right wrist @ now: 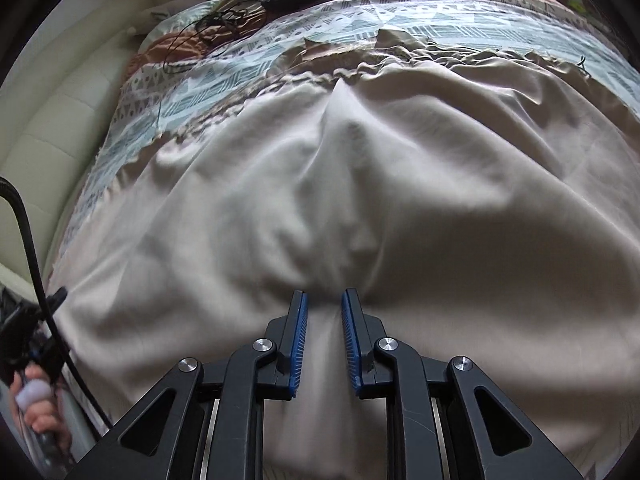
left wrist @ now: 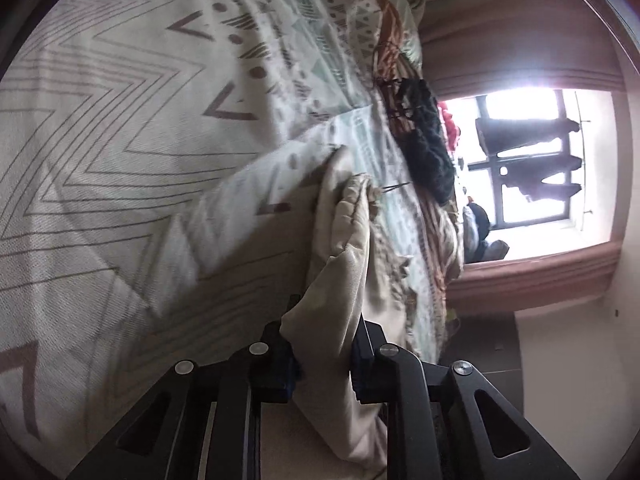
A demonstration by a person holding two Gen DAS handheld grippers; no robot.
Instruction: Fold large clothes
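Note:
A large beige garment point(right wrist: 360, 184) lies spread over a patterned bedspread point(right wrist: 248, 68). My right gripper point(right wrist: 324, 300) is shut on a bunched fold of the beige garment, and the cloth fans out ahead of the blue pads point(right wrist: 301, 340). My left gripper point(left wrist: 322, 320) is shut on another part of the beige garment point(left wrist: 344, 264), which rises as a narrow lifted ridge above the zigzag bedspread point(left wrist: 120, 140). The view is rolled on its side.
A dark knitted item point(left wrist: 428, 140) and orange-brown bedding point(right wrist: 168, 48) lie at the far side of the bed. A bright window point(left wrist: 532, 168) with curtains is beyond. A cream padded headboard point(right wrist: 60, 120) is at left; a hand point(right wrist: 36, 404) holds the other gripper handle.

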